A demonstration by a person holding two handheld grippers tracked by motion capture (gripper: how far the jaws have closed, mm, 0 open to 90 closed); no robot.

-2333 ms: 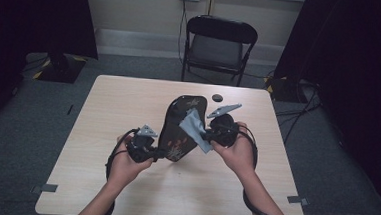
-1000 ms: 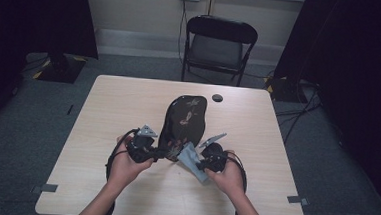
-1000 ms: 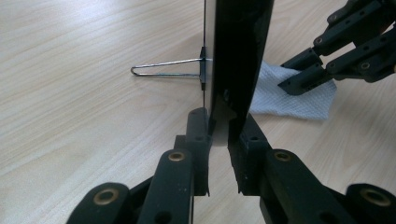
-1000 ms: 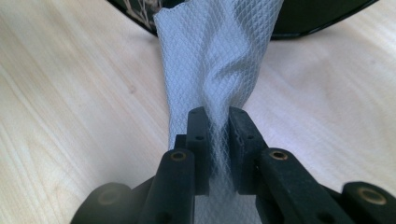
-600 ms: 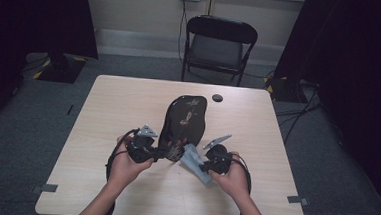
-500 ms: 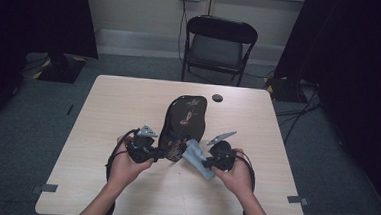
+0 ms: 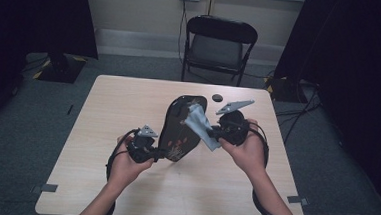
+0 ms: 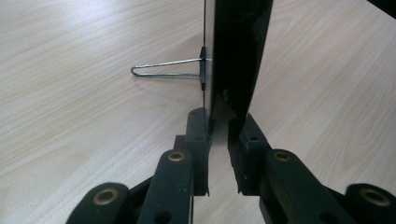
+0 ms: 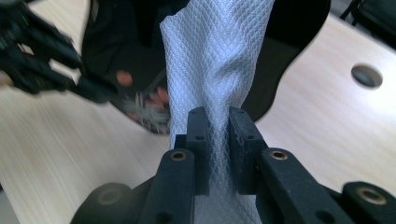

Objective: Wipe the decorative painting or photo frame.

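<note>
High view: a dark oval board [image 7: 179,129] with a floral print stands tilted on the worktop [image 7: 103,112] centre, a pale grey cloth [image 7: 200,125] against its right face. Left hand-held gripper [image 7: 151,152] clamps the near edge.

Left gripper view: its jaws pinch that thin black edge.

Right gripper view: right hand-held gripper [image 9: 215,140] is clenched on the cloth.

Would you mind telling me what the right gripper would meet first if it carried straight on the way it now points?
Most likely the black board that the left gripper holds up: it fills the line beyond the white cloth clamped in the right gripper. Depth is unclear.
</note>
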